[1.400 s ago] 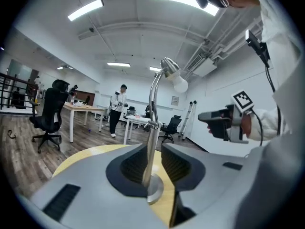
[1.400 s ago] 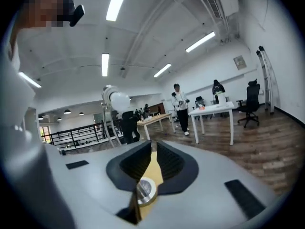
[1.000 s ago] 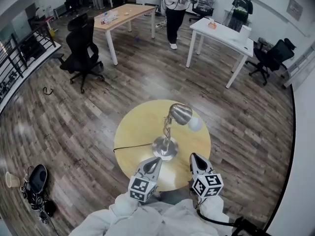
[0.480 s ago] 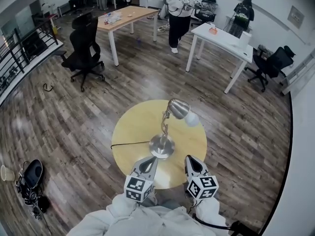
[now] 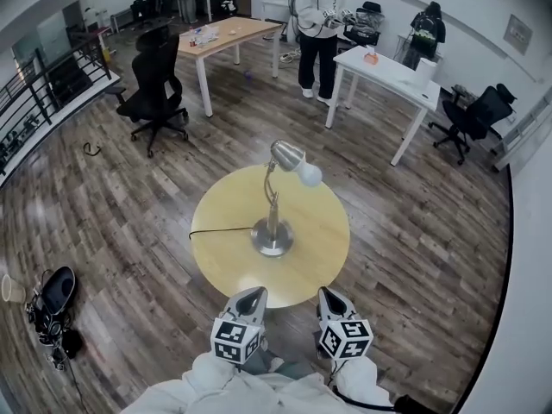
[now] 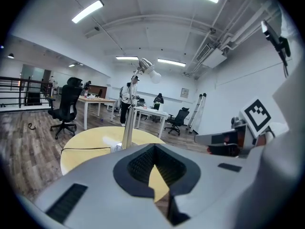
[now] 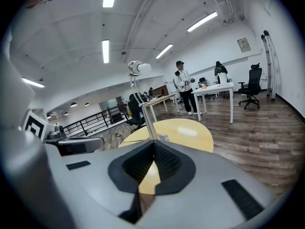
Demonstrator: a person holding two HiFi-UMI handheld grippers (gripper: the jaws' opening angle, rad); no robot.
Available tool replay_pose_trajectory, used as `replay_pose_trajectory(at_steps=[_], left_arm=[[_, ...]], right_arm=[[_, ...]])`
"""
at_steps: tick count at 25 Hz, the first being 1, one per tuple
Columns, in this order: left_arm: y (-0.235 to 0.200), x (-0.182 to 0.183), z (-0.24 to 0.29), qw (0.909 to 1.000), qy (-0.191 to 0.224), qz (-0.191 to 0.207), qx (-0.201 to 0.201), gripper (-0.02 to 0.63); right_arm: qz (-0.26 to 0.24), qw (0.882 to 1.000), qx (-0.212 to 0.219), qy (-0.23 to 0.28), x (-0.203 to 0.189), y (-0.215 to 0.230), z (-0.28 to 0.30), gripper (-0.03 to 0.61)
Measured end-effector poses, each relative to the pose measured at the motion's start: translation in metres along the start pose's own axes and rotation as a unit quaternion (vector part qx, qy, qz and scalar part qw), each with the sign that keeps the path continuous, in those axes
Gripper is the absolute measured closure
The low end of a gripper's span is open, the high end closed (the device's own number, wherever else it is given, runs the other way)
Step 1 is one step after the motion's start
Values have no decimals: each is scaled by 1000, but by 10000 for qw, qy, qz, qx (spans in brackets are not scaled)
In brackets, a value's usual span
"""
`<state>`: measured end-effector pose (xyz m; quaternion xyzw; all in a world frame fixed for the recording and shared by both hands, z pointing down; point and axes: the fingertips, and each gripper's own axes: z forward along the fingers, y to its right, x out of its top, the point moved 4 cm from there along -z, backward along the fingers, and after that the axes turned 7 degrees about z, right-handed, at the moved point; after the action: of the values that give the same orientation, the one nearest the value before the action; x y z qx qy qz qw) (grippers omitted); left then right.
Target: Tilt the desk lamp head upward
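A silver desk lamp stands on its round base [image 5: 272,238] in the middle of a round yellow table [image 5: 220,218]. Its head [image 5: 287,155] leans to the right with the white bulb [image 5: 310,175] showing. The left gripper view shows the lamp head [image 6: 145,64] high above the stem, and the right gripper view shows it [image 7: 134,67] too. My left gripper [image 5: 251,295] and right gripper [image 5: 328,297] hover side by side just off the table's near edge, well short of the lamp. Both are shut with nothing between the jaws [image 6: 155,149] [image 7: 153,144].
A black cable [image 5: 220,234] runs left from the lamp base over the table edge. Beyond stand a black office chair [image 5: 155,80], a wooden desk [image 5: 228,33], a white desk [image 5: 388,63] and a person [image 5: 321,24]. A bag [image 5: 56,296] lies on the floor at left.
Both grippers have drawn back from over the table's near part to just off its edge. Table and lamp now sit farther from them. The jaws stayed shut.
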<state>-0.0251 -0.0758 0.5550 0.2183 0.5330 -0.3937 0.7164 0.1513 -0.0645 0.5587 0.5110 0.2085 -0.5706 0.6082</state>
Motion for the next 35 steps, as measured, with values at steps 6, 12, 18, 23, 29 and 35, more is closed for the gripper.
replay_pose_trajectory(at_steps=[6,12,18,23,29,35], left_arm=[[29,-13,-46,9996,47,-179,230,612],[36,4,-69,9991,293,8,314,612],[24,10,-91,9985,413,64,345,612],[20,-1,-98,9990,351,34,292,612],[10,-5,-105,9991,273,73,307,612],[2,-10,-106,9992,208,38,343,612]], right_arm=[[25,9999,103,-98,-19,-9,-41,566],[116,9998,173,74,-15,-27,-59,565],[101,9995,188,252,-18,-59,-64,566],[-17,9997,158,175,-32,-70,-60,566],[-225,9994,122,212,-36,-84,-63,566],[-233,9993,75,278,-34,-89,-64,566]])
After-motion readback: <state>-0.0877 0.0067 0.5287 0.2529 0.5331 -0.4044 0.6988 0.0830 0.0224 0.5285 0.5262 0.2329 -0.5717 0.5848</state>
